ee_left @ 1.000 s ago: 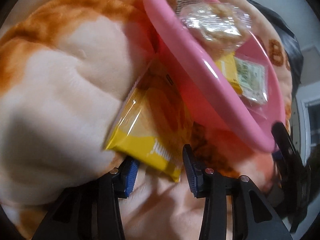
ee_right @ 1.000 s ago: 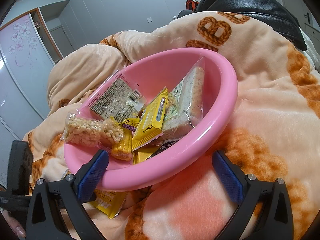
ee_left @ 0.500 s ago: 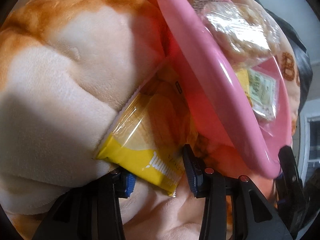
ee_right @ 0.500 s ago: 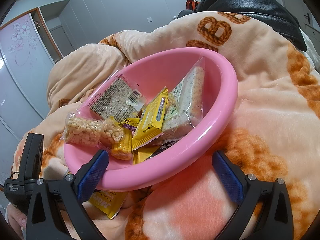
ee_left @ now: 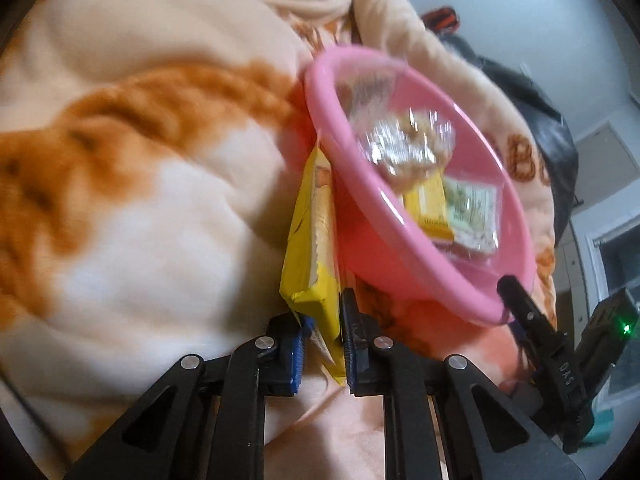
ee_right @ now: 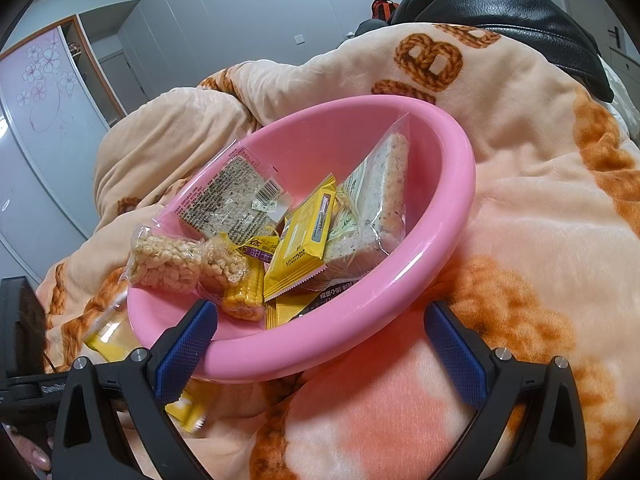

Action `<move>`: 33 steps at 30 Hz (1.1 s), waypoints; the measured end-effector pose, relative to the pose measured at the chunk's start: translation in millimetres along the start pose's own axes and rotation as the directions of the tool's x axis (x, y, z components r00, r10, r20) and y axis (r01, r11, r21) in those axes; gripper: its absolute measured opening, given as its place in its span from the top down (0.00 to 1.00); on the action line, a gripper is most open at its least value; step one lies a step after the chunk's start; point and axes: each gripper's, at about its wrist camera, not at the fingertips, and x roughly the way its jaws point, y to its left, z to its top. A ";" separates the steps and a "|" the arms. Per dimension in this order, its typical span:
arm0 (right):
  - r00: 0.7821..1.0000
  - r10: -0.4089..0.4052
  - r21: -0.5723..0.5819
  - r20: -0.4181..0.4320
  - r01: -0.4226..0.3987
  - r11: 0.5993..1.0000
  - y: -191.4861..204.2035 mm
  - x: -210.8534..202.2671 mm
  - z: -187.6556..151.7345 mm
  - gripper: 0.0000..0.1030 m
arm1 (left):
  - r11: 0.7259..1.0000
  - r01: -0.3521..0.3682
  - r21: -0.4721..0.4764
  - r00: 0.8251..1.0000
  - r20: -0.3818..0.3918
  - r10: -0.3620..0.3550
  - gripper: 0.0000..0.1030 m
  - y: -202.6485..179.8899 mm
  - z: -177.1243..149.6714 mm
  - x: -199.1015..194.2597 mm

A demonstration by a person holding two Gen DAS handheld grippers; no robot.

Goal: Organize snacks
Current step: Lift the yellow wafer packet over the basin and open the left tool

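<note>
A yellow snack packet (ee_left: 310,236) stands on edge against the outer wall of the pink bowl (ee_left: 384,236), and my left gripper (ee_left: 323,338) is shut on its lower end. The same packet (ee_right: 108,338) shows at the bowl's left in the right wrist view. The pink bowl (ee_right: 444,216) rests tilted on the blanket and holds several wrapped snacks: a clear puffed-grain pack (ee_right: 168,262), a corn piece (ee_right: 244,296), a yellow bar (ee_right: 306,236) and a rice-cake pack (ee_right: 380,208). My right gripper (ee_right: 320,344) stands open, its blue pads straddling the bowl's near rim without touching it.
A peach and orange plush blanket (ee_right: 540,216) covers everything under the bowl, with high folds behind it. A black leather jacket (ee_right: 508,4) lies at the back right. A sliding wardrobe door (ee_right: 44,92) stands at the left.
The left gripper's jaws closed on the yellow packet, which turned from lying flat to standing on edge. The left hand lifted and tilted, so more of the bowl's inside shows. The right gripper stayed still.
</note>
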 end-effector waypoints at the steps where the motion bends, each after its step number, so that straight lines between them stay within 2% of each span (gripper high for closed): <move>1: 1.000 0.000 0.000 0.000 0.000 1.000 0.3 0.0 -0.1 0.00 | 1.000 -0.008 -0.006 1.000 0.022 0.008 0.89 0.4 1.9 -2.3; 5: 1.000 0.000 0.000 0.000 0.000 1.000 0.1 0.2 0.0 0.00 | 0.999 -0.034 -0.019 0.993 0.115 0.036 0.89 2.4 3.4 -18.5; 12: 1.000 0.000 0.000 0.000 0.000 1.000 -0.3 0.3 0.2 0.00 | 0.995 -0.104 0.004 0.951 0.292 0.099 0.89 -4.6 0.9 -41.5; 17: 1.000 0.000 0.000 0.000 0.000 1.000 0.1 0.1 0.0 0.00 | 0.986 -0.166 0.032 0.902 0.409 0.138 0.89 -11.7 -2.1 -55.4; 21: 1.000 0.000 0.000 0.000 0.000 1.000 0.0 0.1 0.1 0.00 | 0.977 -0.206 0.061 0.850 0.506 0.148 0.89 -18.0 -8.3 -69.6; 23: 1.000 0.000 0.000 0.000 0.000 1.000 0.5 -0.1 0.0 0.00 | 0.972 -0.228 0.064 0.807 0.571 0.151 0.89 -21.7 -12.7 -79.3; 25: 1.000 0.000 0.000 0.000 0.000 1.000 0.1 0.0 0.2 0.00 | 0.968 -0.239 0.074 0.747 0.651 0.135 0.89 -26.5 -18.0 -92.3; 27: 1.000 0.000 0.000 0.000 0.000 1.000 0.1 -0.1 0.3 0.00 | 0.967 -0.231 0.109 0.678 0.731 0.080 0.89 -33.1 -22.3 -104.6; 29: 1.000 0.000 0.000 -0.001 0.000 1.000 0.4 -0.1 0.2 0.00 | 0.956 -0.223 0.190 0.590 0.807 -0.022 0.89 -44.7 -26.7 -114.0; 30: 1.000 0.000 0.000 0.000 0.000 1.000 0.0 0.0 0.4 0.00 | 0.948 -0.214 0.235 0.567 0.820 -0.075 0.89 -50.4 -27.1 -115.6; 32: 1.000 0.000 0.000 -0.001 0.000 1.000 0.2 -0.1 0.4 0.00 | 0.931 -0.240 0.274 0.527 0.843 -0.113 0.89 -61.5 -28.7 -114.4; 33: 1.000 0.000 0.000 -0.001 0.000 1.000 0.5 -0.2 0.3 0.00 | 0.922 -0.248 0.298 0.522 0.843 -0.132 0.89 -66.0 -28.8 -112.1</move>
